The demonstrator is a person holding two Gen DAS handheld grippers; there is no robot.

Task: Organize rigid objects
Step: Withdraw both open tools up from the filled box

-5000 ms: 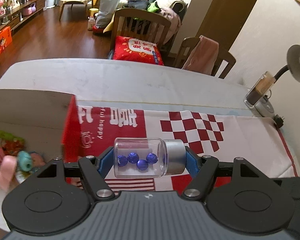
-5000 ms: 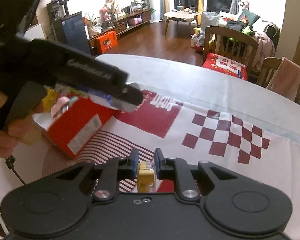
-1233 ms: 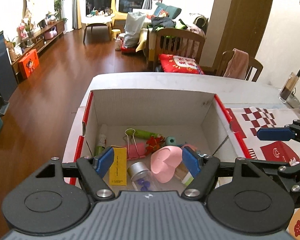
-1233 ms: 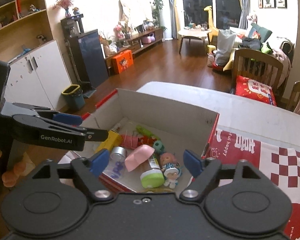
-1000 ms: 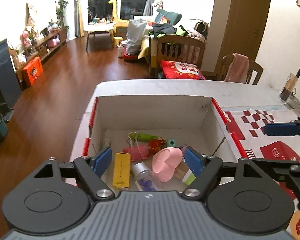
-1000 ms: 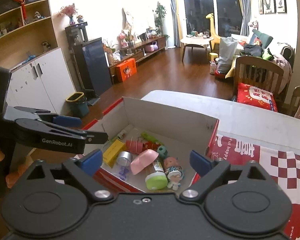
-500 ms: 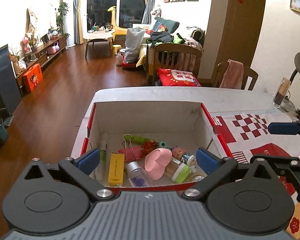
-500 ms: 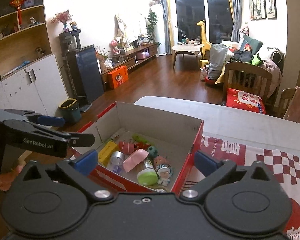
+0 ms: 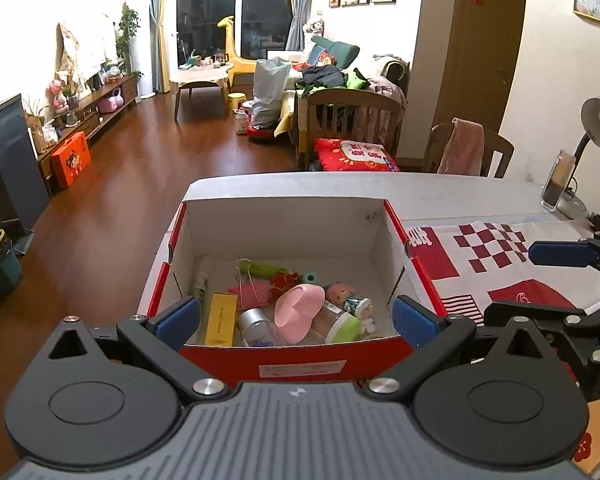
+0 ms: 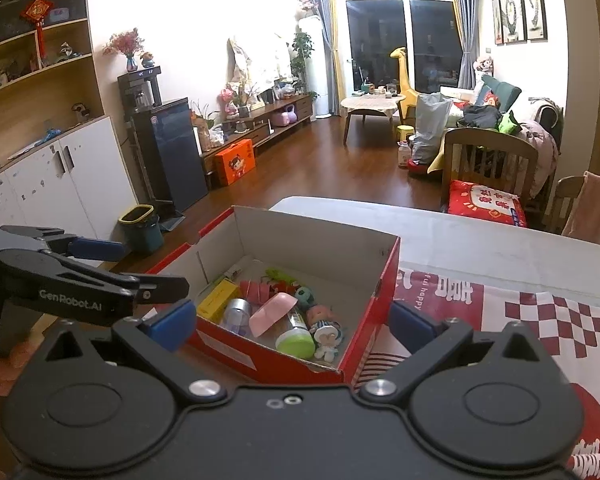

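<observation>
A red cardboard box (image 9: 300,362) (image 10: 364,312) with a white inside stands on the table's left end. In it lie a clear vial of blue beads (image 9: 256,326) (image 10: 234,314), a yellow box (image 9: 221,318), a pink heart-shaped piece (image 9: 298,306) (image 10: 272,314), a green-capped bottle (image 9: 340,326) (image 10: 296,340) and a small doll (image 9: 350,300) (image 10: 326,334). My left gripper (image 9: 296,318) is open and empty, just in front of the box. My right gripper (image 10: 292,324) is open and empty, in front of the box's near right corner.
A red and white patterned cloth (image 9: 496,264) (image 10: 540,320) covers the table to the right of the box. A desk lamp (image 9: 598,124) and a glass (image 9: 556,180) stand at the far right. Chairs (image 9: 356,128) stand behind the table. Wooden floor lies to the left.
Five seconds ago my left gripper held the bead vial and my right a small yellow item. Both are now open and empty. Over the last second both grippers have drawn back from the box.
</observation>
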